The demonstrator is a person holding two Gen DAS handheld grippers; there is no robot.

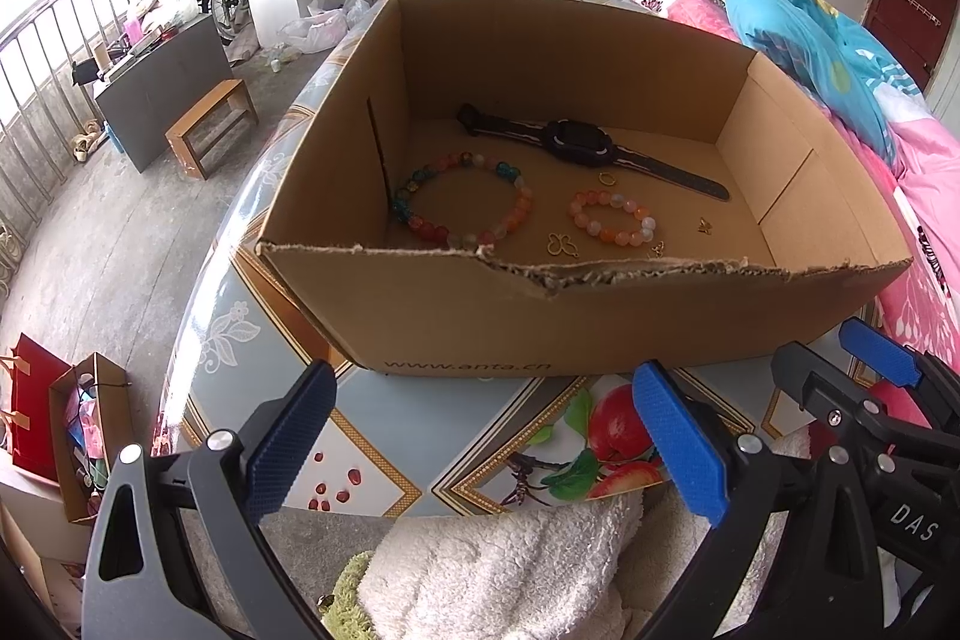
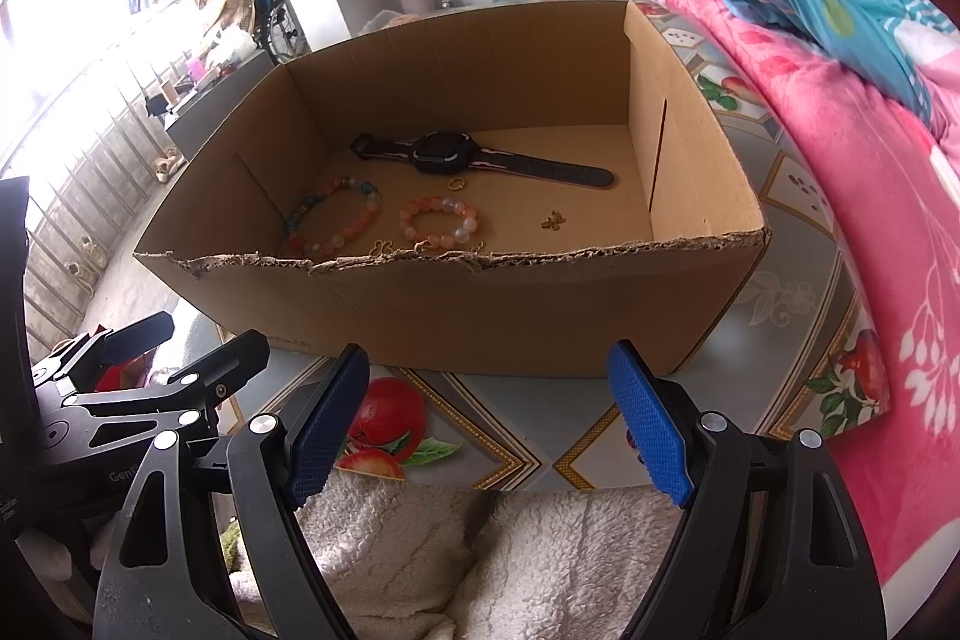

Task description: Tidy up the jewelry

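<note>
An open cardboard box [image 1: 600,316] [image 2: 420,304] stands on the patterned table. Inside lie a black watch [image 1: 579,143] [image 2: 444,154], a large multicolour bead bracelet [image 1: 462,197] [image 2: 333,214], a small orange-pink bead bracelet [image 1: 612,218] [image 2: 439,220] and a few small gold charms [image 1: 562,245] [image 2: 553,220]. My left gripper [image 1: 486,442] is open and empty, in front of the box's near wall. My right gripper [image 2: 489,424] is open and empty, also in front of the box; it shows at the right of the left wrist view [image 1: 840,370].
A white fluffy cloth [image 1: 510,562] [image 2: 456,550] lies under both grippers at the table's near edge. A pink blanket [image 2: 840,220] and a blue pillow [image 1: 810,40] lie to the right. Left of the table the floor holds a wooden stool [image 1: 210,133] and paper bags [image 1: 66,418].
</note>
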